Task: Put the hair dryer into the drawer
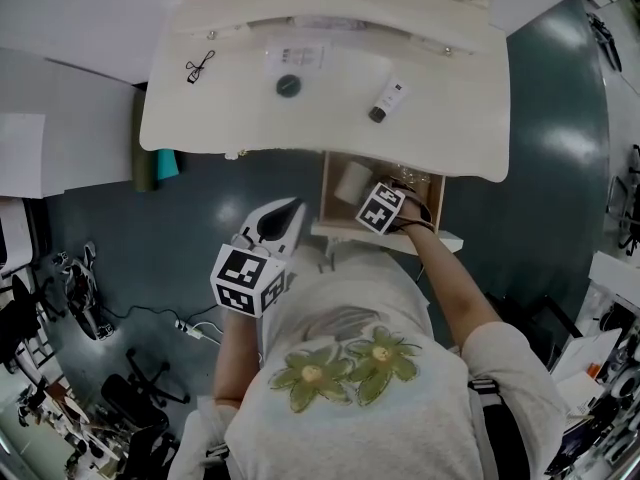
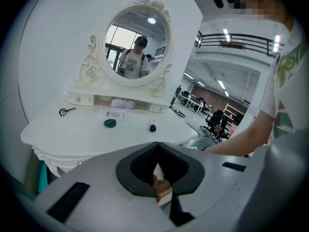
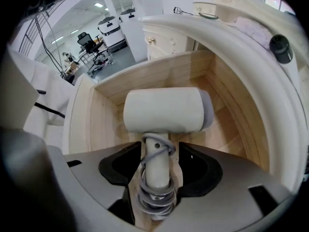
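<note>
The wooden drawer (image 1: 328, 190) of the white dressing table (image 1: 200, 118) stands pulled out. Inside it lies the white hair dryer (image 1: 352, 181), its barrel (image 3: 166, 111) lying crosswise above the drawer floor (image 3: 227, 129). My right gripper (image 3: 157, 166) reaches into the drawer (image 3: 159, 74) and is shut on the dryer's handle, which has grey cord wound round it. In the head view its marker cube (image 1: 381, 208) sits over the drawer. My left gripper (image 1: 290, 211) hovers left of the drawer in front of the table, shut and holding nothing, as the left gripper view (image 2: 155, 146) confirms.
On the tabletop lie a dark round lid (image 1: 289, 85), a small bottle (image 1: 387, 101), a black clip (image 1: 200, 66) and a paper (image 1: 300, 56). An oval mirror (image 2: 137, 45) stands at the back. A teal object (image 1: 167, 163) hangs under the table's left side. Chairs and cables (image 1: 150, 388) crowd the floor.
</note>
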Demonstrator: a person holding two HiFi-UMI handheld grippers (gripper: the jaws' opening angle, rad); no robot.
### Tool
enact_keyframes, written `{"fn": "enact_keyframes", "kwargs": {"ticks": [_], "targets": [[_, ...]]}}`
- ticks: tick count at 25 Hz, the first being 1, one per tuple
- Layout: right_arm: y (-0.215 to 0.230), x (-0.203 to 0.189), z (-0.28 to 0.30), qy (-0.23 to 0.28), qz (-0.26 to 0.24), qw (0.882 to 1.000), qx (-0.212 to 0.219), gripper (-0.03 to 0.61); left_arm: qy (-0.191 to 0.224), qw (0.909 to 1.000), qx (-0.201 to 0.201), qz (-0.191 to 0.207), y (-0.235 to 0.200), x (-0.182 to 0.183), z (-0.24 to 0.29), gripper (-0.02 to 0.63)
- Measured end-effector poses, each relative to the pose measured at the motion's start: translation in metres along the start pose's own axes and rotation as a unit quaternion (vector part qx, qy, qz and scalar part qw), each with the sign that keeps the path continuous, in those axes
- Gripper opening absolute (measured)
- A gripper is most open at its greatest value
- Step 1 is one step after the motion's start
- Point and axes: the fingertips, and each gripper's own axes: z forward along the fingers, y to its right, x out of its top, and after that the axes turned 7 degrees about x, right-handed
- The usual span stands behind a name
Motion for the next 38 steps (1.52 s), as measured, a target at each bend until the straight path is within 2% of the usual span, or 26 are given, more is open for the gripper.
{"fn": "enact_keyframes", "kwargs": {"ticks": [7,14,17,21,22,23,24,26,31,38], "targets": [[0.003,0.005,-0.033,0.041,0.027,0.999,-0.015,0.219,0.004,0.9999,-0.01,0.004,0.008,0.002,0.003,0.008],[-0.008,0.021,-0.07,0.125,0.079,0.989,-0.015,0.218,0.008,0.9997,-0.02,0.006,0.016,0.002,0.005,0.008],[-0.015,0.033,-0.093,0.182,0.109,0.977,-0.013,0.218,0.01,0.9996,-0.024,0.008,0.02,0.003,0.005,0.008],[-0.019,0.045,-0.121,0.258,0.141,0.956,-0.024,0.211,0.014,0.9994,-0.031,0.012,0.027,0.003,0.004,0.008],[-0.019,0.045,-0.128,0.269,0.152,0.951,-0.036,0.187,0.014,0.9993,-0.032,0.014,0.029,0.003,0.004,0.008],[-0.018,0.044,-0.135,0.276,0.163,0.946,-0.051,0.101,0.014,0.9992,-0.033,0.015,0.031,0.002,0.003,0.008],[-0.017,0.043,-0.142,0.284,0.173,0.941,-0.065,0.057,0.014,0.9992,-0.034,0.016,0.032,0.002,0.002,0.008],[-0.016,0.041,-0.152,0.303,0.189,0.93,-0.083,0.052,0.015,0.999,-0.038,0.018,0.036,0.001,0.001,0.008],[-0.023,0.039,-0.175,0.357,0.213,0.905,-0.092,0.029,0.016,0.9984,-0.048,0.024,0.046,-0.002,-0.004,0.008],[-0.045,0.036,-0.197,0.4,0.211,0.886,-0.103,0.021,0.018,0.9969,-0.068,0.035,0.063,-0.008,-0.009,0.008]]}}
